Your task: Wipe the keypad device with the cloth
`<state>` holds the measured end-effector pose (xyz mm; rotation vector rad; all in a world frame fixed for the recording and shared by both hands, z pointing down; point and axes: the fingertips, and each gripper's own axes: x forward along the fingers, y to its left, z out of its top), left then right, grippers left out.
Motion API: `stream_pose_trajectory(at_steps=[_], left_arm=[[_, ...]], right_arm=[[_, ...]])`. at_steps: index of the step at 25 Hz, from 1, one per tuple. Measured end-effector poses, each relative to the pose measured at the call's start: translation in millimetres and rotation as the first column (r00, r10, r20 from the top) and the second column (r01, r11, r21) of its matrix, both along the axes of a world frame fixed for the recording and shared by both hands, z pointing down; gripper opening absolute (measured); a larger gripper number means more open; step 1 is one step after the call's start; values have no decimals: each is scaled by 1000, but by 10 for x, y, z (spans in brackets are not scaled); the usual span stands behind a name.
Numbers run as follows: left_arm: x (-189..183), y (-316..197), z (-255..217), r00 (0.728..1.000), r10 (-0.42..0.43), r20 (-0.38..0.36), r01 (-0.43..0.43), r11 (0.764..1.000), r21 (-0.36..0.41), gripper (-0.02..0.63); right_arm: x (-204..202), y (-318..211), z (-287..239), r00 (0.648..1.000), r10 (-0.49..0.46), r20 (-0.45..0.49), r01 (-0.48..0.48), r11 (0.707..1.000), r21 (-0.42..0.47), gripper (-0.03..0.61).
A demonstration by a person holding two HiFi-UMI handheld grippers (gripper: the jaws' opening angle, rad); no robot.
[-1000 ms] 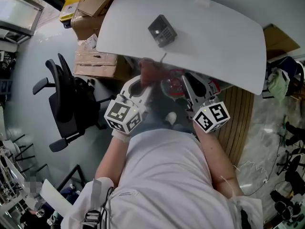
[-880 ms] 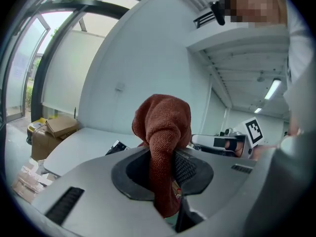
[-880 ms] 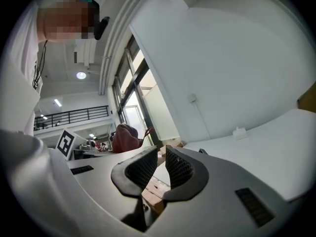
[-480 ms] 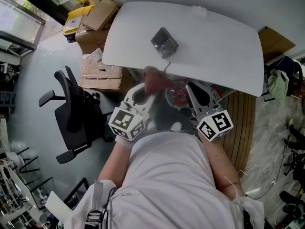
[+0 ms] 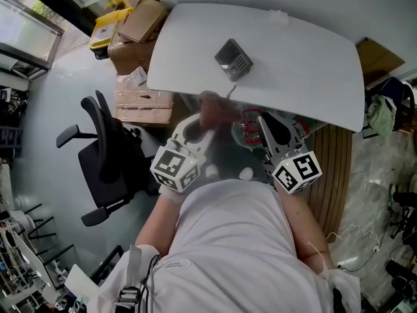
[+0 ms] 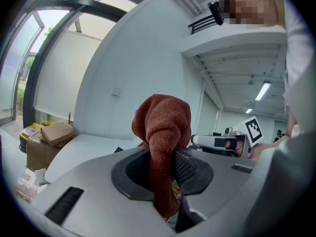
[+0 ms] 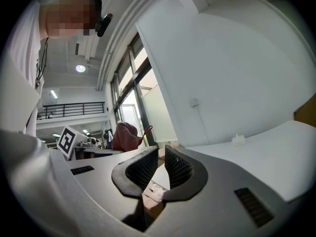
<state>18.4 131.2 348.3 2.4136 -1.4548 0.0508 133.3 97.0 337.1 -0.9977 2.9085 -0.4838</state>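
Closest to me, my left gripper [image 6: 165, 168] is clamped on the rust-brown cloth [image 6: 164, 120]. A bunched head of it stands up above the jaws and a tail hangs below them. My right gripper [image 7: 160, 170] is closed to a thin slit with nothing in it. In the head view both sit in front of my body at the near edge of the white table [image 5: 306, 67], not yet over it.

The keypad device [image 5: 233, 59] lies farther out on that table, well apart from both grippers, skewed to the table's edge and with nothing beside it to brace it.

I see three ways this could go wrong:
- The device looks small and loose on a smooth top, so a firm stroke may slide or spin it instead of cleaning it. My right gripper can't steady it unless I open it first.
- The pinch on the cloth is narrow. If the bunched head folds back under pressure, the hard jaw ends could meet the keys, scraping them or pressing buttons.
- Drag could also pull the cloth out of the grip.

As for writing, I can read none. The marker cubes [image 5: 174, 168] on my grippers show black-and-white square patterns, not letters. The keys are too small to make out. Beyond the table's left end, the cardboard boxes [image 5: 140, 19] carry pale labels whose print is illegible.
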Motion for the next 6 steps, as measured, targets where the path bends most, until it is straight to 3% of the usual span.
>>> stream_pose_trajectory(at_steps=[6], left_arm=[[-89,65,23,1000,-8,1,8,1000,3,77]], right_arm=[[-44,56,37,1000,7,-8,-7,1000,-6,54]])
